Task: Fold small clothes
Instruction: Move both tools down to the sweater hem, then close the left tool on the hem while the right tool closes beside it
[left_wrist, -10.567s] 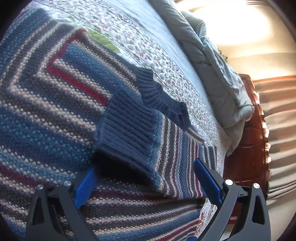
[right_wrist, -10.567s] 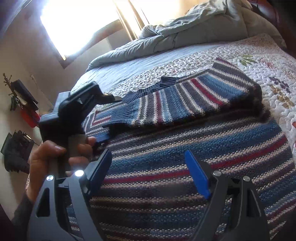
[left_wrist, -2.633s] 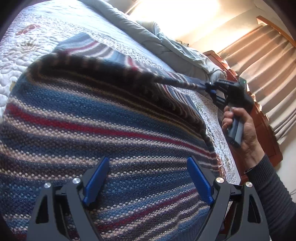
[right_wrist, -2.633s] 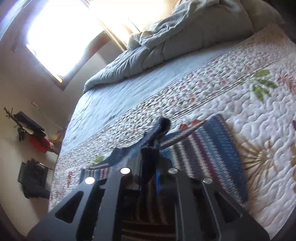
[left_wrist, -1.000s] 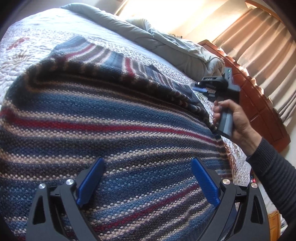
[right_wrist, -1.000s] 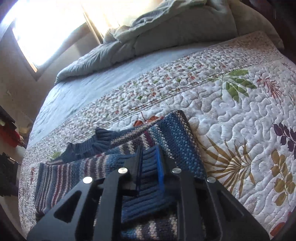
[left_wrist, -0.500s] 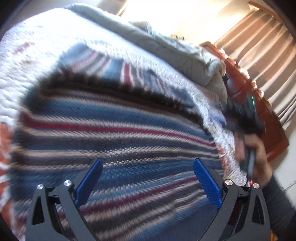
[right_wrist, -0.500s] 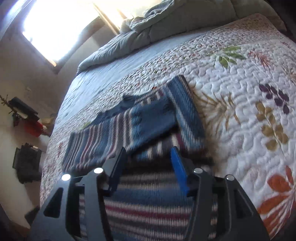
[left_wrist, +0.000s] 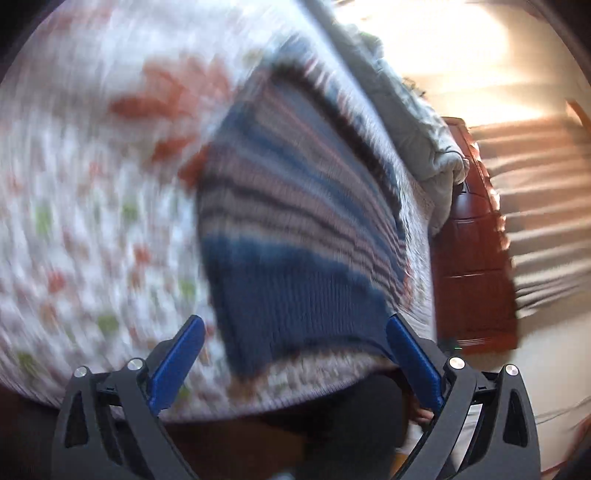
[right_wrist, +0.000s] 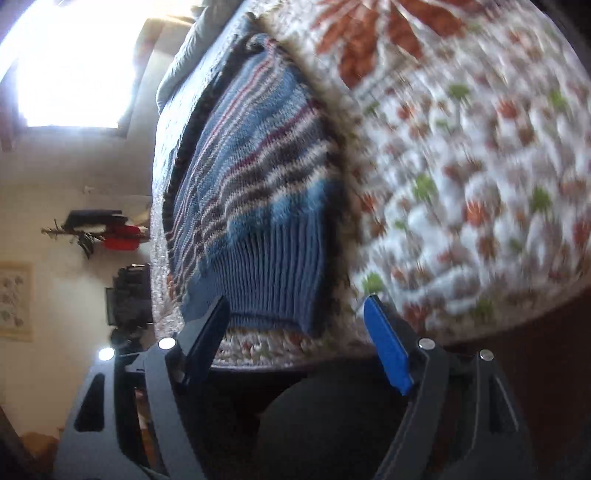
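One striped sweater (left_wrist: 295, 229) is seen folded on one floral quilt (left_wrist: 92, 203). Left gripper (left_wrist: 295, 354) & right gripper (right_wrist: 295, 332) are spread wide, nothing held. No writing legible.

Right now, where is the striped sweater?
The striped sweater lies on the floral quilt near the bed's edge, its navy ribbed hem closest to both open grippers.

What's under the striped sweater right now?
The striped sweater lies on the floral quilt, which shows all around it. Its folded-under layers and the quilt directly beneath are covered.
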